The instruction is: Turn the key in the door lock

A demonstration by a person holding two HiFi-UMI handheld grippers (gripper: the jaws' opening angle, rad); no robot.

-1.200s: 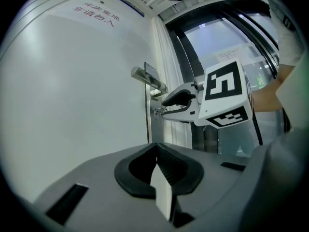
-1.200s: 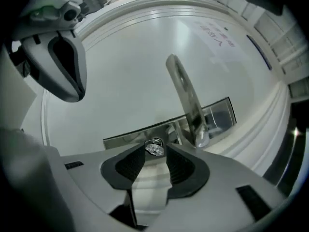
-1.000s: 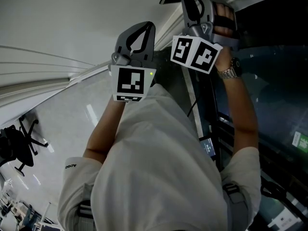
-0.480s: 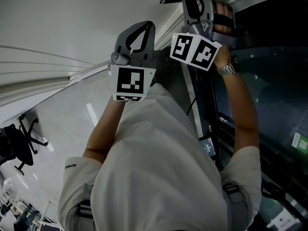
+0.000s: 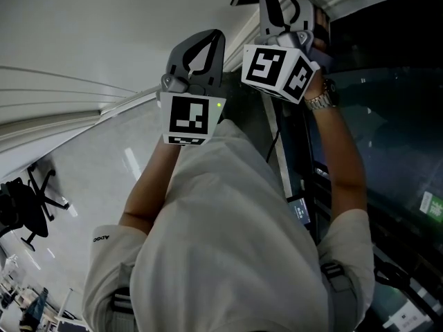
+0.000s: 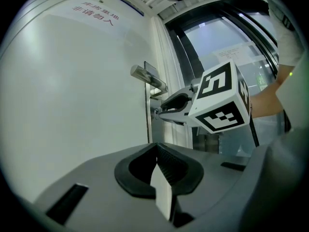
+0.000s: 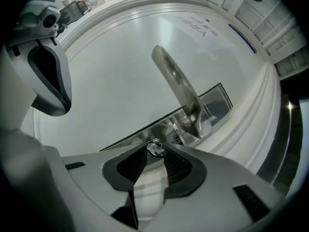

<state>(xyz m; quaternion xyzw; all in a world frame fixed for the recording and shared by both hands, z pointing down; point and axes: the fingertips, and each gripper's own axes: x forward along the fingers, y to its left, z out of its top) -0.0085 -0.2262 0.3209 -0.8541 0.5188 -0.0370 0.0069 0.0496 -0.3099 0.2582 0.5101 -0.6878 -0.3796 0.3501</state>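
**Key pinched in the lock below the handle**

The key [image 7: 155, 148] sits in the lock of the metal plate [image 7: 217, 100], just below the root of the handle [image 7: 176, 81]. It is small, silver and shiny. Only its head shows, and that is too small to read its tilt. Its long axis runs straight into the door [image 7: 111, 71], level, with the head pointing out toward the right gripper [image 7: 155, 152]. That gripper's jaws have just been closing and now stand partly apart, their tips pressed on the key head between them.

Only the right gripper view shows the key. There the handle slants up and to the left away from the plate.

In the left gripper view the right gripper reaches in under the handle, its tips at the plate. Its marker cube [image 6: 219, 103] is well out from the door, and the key itself is hidden. The same view shows the left gripper [image 6: 157, 148] with its jaws together and nothing between them. It is held back from the door, lower than the handle.

The head view shows only the backs of both grippers, side by side, with no key or handle visible.
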